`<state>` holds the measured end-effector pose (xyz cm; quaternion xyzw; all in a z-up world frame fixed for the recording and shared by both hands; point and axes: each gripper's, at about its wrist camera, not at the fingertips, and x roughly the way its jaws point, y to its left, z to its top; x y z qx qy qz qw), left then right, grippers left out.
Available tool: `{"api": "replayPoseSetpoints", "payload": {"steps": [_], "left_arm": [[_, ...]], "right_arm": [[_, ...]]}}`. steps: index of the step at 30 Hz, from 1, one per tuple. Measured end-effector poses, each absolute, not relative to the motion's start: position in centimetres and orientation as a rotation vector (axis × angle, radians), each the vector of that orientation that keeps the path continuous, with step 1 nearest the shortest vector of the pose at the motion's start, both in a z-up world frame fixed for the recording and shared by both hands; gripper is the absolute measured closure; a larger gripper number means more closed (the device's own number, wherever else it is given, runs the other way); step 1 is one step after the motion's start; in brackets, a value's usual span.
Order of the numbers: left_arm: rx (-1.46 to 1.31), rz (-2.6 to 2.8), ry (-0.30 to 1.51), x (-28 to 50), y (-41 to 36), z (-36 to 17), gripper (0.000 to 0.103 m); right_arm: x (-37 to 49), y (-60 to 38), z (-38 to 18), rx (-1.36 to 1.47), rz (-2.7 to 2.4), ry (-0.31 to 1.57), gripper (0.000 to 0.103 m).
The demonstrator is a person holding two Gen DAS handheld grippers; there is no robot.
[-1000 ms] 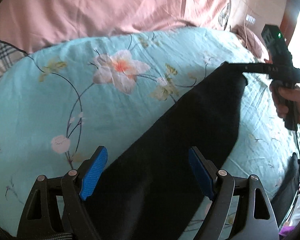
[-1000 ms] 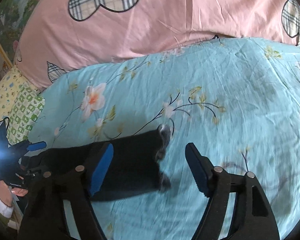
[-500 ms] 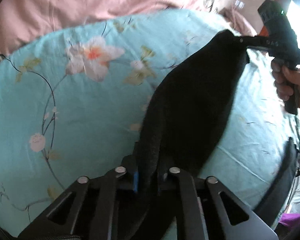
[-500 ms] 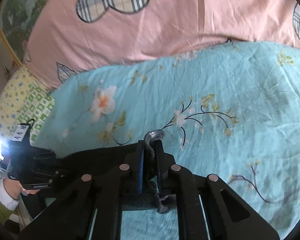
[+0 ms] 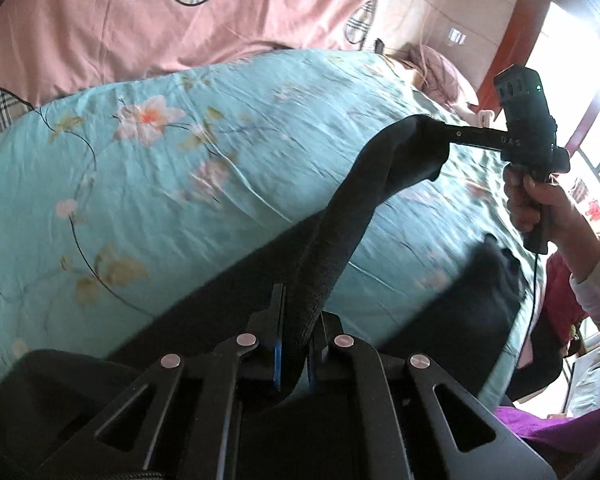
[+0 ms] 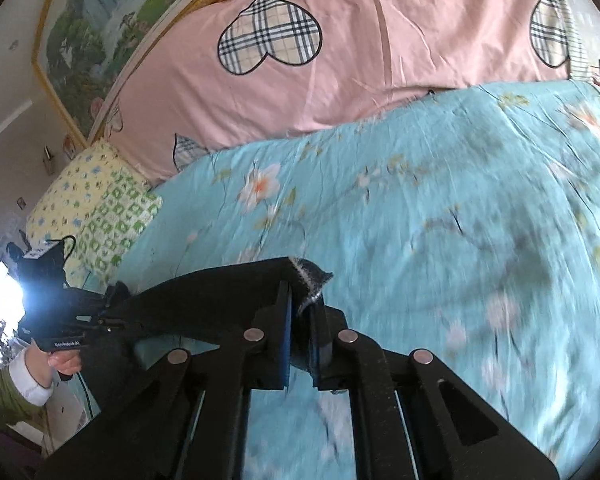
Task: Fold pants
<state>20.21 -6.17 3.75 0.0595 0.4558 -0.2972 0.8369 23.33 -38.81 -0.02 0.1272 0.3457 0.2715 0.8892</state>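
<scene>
The black pants (image 5: 340,236) hang stretched in the air between my two grippers, above the teal floral bedspread (image 5: 160,184). My left gripper (image 5: 296,320) is shut on one end of the raised fabric. My right gripper (image 6: 302,312) is shut on the other end, near a grey-edged hem (image 6: 312,276). In the left wrist view the right gripper (image 5: 440,136) pinches the far end of the pants. In the right wrist view the left gripper (image 6: 112,312) shows at the lower left with the pants (image 6: 204,296) running to it. More black fabric (image 5: 480,292) lies lower on the bed.
A pink quilt with plaid hearts (image 6: 320,72) lies along the back of the bed. A yellow and green pillow (image 6: 96,216) sits at the left. A bright window (image 5: 572,72) and a wooden frame are at the right. Purple cloth (image 5: 548,428) lies below the bed edge.
Both grippers went from open to shut on the pants. They have since lifted the fabric off the bedspread, and it now hangs stretched between them.
</scene>
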Motion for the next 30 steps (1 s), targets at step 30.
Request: {"api": "replayPoseSetpoints", "payload": {"steps": [30], "left_arm": [[0.099, -0.657, 0.956, 7.5, -7.6, 1.0, 0.096]], "right_arm": [[5.8, -41.9, -3.3, 0.127, 0.608, 0.628, 0.095]]}}
